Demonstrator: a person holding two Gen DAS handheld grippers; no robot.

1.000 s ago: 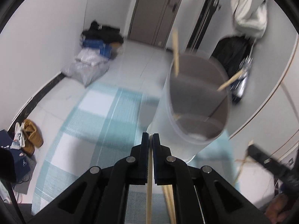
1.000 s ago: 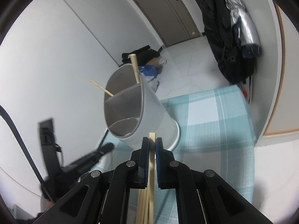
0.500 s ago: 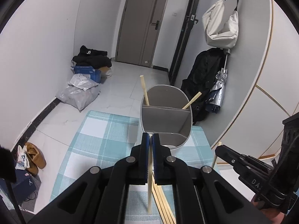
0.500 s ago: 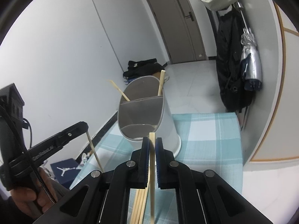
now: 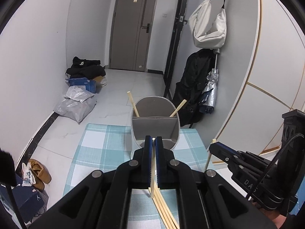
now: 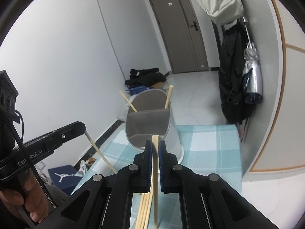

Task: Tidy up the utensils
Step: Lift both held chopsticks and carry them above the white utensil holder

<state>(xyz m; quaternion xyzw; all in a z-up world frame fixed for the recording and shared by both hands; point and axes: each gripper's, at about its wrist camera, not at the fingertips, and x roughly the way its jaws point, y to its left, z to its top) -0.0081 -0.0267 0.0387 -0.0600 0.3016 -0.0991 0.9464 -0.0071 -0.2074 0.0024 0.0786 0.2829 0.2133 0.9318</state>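
1. My left gripper point(image 5: 153, 143) was closed on one chopstick point(image 5: 152, 171), held upright just in front of the utensil holder point(image 5: 155, 126).
2. My right gripper point(image 6: 156, 147) was likewise clamped on a single chopstick point(image 6: 155, 171), its top end poking just above the pads.
3. The holder stood on the checked mat point(image 5: 99, 148). Two chopsticks point(image 5: 133, 105) leaned out of its rear compartment, one to each side.
4. Loose chopsticks point(image 5: 164, 208) lay bundled on the mat, nearer me than the holder, beneath both grippers.
5. Only the left view showed the brown shoes point(image 5: 39, 173) on the floor left of the mat, well away from the holder.
6. Only the right view showed my left hand point(image 6: 22, 200) gripping its handle, left of the holder.
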